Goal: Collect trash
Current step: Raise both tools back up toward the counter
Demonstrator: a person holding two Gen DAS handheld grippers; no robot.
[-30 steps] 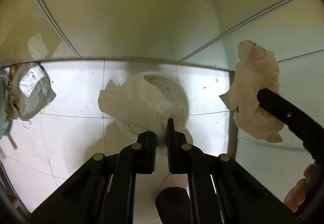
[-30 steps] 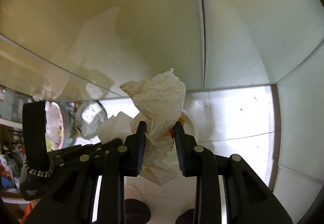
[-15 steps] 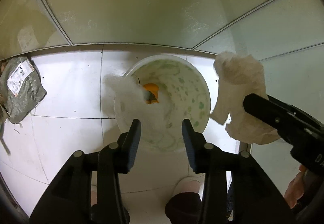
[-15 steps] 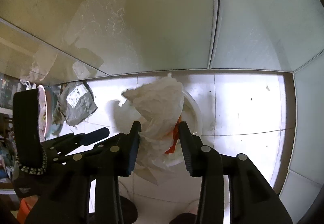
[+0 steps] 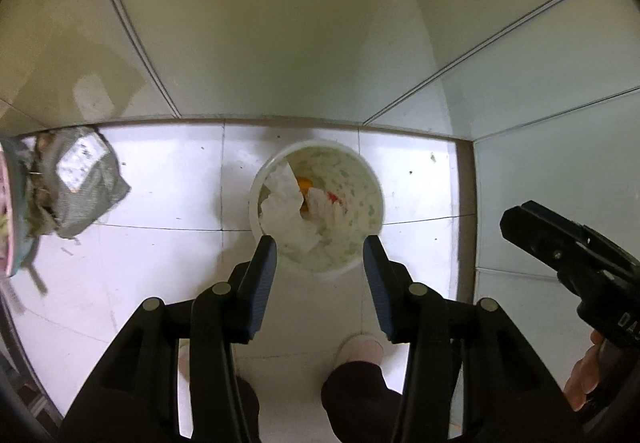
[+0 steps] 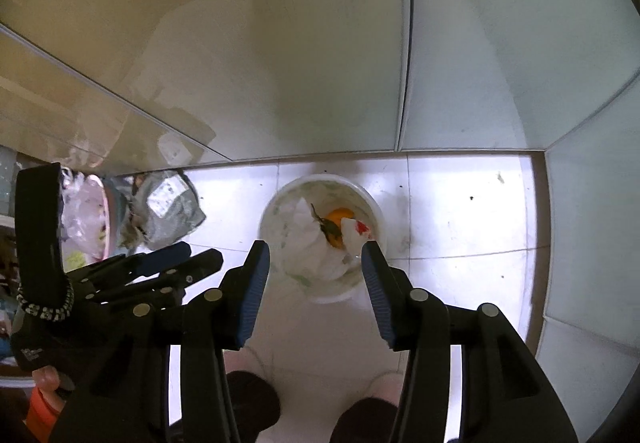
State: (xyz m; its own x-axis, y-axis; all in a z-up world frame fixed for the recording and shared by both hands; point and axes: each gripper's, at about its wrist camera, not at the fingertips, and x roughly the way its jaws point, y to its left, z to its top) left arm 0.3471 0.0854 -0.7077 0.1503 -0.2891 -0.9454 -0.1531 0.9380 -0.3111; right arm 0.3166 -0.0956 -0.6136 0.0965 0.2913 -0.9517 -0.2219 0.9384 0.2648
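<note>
crumpled white tissues (image 5: 290,213) lie inside the white bin (image 5: 372,187) on the tiled floor (image 5: 160,203), beside an orange peel (image 6: 338,223) and a red scrap (image 6: 362,227). the left gripper (image 5: 320,267) hangs above the bin, its jaws spreading with nothing between them. the right gripper (image 6: 316,271) likewise hangs over it, its jaws widening and empty. a grey bag (image 5: 80,187) lies well apart against the wall.

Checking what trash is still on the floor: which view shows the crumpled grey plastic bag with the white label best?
The left wrist view: the crumpled grey plastic bag lies unobstructed on the tiles. In the right wrist view the bag is smaller, beside the left gripper.
</note>
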